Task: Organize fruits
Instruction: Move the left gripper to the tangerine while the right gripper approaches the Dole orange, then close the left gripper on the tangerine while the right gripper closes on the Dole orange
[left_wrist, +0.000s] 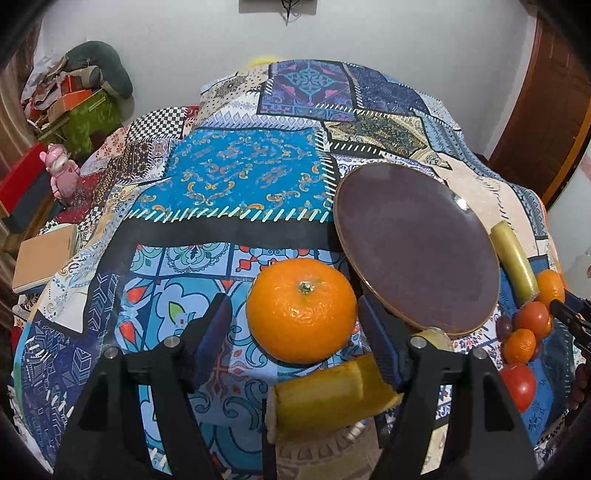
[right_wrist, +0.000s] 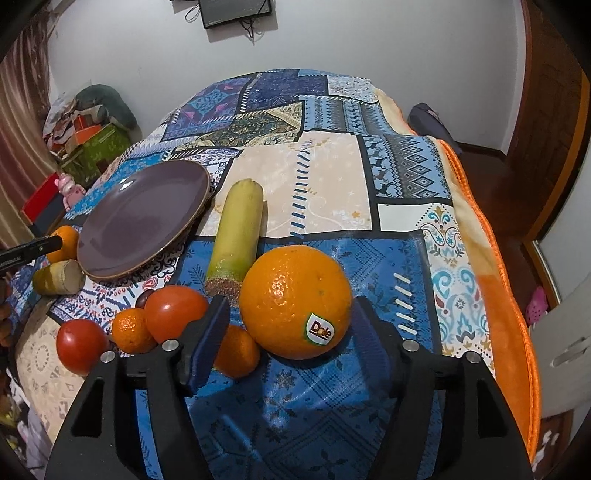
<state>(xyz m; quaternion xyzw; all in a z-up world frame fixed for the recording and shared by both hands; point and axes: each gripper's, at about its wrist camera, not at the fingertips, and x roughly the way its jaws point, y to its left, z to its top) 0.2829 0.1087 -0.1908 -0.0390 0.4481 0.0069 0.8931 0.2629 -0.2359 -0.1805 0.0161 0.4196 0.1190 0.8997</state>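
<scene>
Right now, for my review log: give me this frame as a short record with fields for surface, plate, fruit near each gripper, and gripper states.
surface: patchwork blanket
plate: purple plate, nothing on it
left gripper: open, fingers either side of the stem-up orange, not closed on it
right gripper: open, fingers either side of the Dole-stickered orange
other fruit: long banana piece beside the plate; short banana piece under the left gripper; tomatoes and small mandarins clustered left of the right gripper
placed on plate so far: none
</scene>
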